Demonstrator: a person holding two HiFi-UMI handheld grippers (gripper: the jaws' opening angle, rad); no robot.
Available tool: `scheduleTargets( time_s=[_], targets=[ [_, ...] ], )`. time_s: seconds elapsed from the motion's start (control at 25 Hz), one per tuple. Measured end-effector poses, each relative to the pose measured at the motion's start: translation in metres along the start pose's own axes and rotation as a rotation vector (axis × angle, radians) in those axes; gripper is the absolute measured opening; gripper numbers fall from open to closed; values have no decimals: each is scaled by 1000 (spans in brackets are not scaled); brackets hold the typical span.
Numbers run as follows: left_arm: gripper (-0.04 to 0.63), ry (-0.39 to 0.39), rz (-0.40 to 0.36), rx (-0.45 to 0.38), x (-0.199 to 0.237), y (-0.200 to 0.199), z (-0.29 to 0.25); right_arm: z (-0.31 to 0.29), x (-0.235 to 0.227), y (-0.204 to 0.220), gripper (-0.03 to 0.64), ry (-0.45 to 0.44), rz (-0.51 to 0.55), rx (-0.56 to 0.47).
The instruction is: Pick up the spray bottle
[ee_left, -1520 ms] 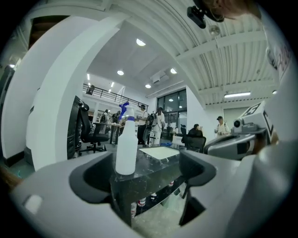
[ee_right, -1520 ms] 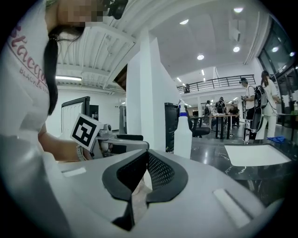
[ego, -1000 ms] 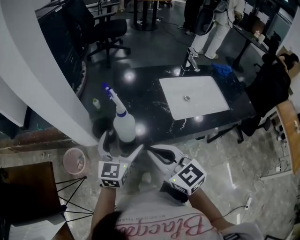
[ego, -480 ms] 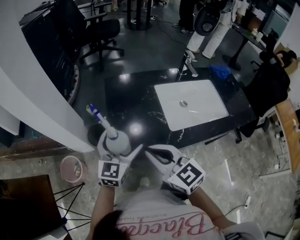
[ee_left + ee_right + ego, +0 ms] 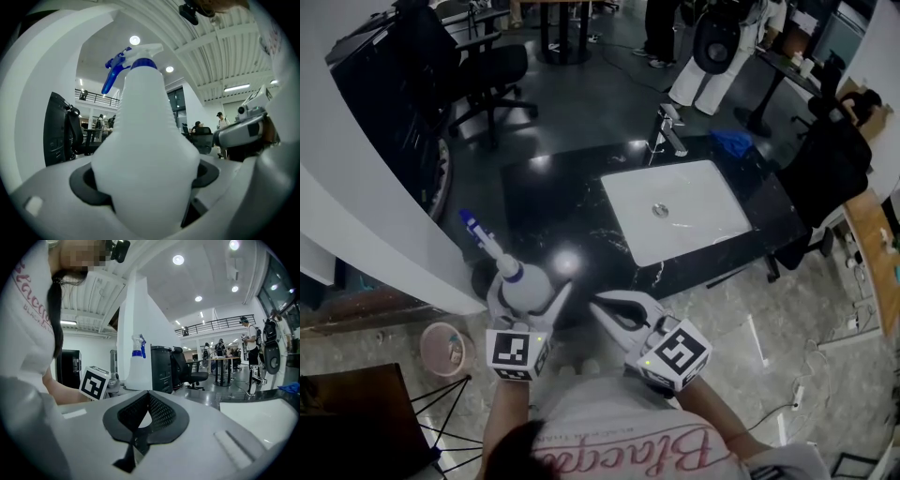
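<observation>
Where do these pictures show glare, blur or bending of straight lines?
Head view: dim overall, with bright lamp reflections on the black counter. Left gripper view: the spray bottle is very near and soft, and it fills the frame. Right gripper view: ceiling lamps burn white; straight lines bow outward.

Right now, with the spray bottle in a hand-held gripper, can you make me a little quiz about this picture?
1. True or false: the right hand-held gripper holds the spray bottle.
2. What colour is the bottle's nozzle? A red, B blue, C green.
3. Fill in: the white sink is set in a ____ countertop.

Key
1. False. The bottle sits between the jaws of the left hand-held gripper, which are closing on it. The right one is shut with nothing in it.
2. B.
3. Black.
</observation>
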State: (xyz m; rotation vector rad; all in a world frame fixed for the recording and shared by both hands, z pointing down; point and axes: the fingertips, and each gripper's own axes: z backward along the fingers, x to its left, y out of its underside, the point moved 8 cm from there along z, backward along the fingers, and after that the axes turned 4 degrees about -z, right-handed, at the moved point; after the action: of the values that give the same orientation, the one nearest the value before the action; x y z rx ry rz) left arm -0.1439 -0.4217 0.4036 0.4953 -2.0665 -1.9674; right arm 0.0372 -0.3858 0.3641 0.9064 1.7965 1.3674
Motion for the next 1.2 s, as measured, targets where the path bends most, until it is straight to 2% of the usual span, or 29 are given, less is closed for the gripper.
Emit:
scheduleTargets(
  time_s=[0.12,0.32,0.48,0.68,0.88,1.2],
  targets=[
    [460,4,-17,-22,6,-24,1,-1,0,-8,3,10,2,-48],
    [462,64,-30,-51,11,-62,3,-6,2,-18,2,36,32,-91],
    [462,57,-60,-58,12,-82,6,-8,4,-24,2,56,31,-106],
    [462,38,-67,-55,13,-95,8,-8,4,-28,2,66,10,-115],
    [462,53,-65,-79,13,-108,14,-8,6,-34,2,70,22,-133],
    [462,80,-107,-109,9,-124,18,-13,11,-46,2,81,44,-162]
  ],
)
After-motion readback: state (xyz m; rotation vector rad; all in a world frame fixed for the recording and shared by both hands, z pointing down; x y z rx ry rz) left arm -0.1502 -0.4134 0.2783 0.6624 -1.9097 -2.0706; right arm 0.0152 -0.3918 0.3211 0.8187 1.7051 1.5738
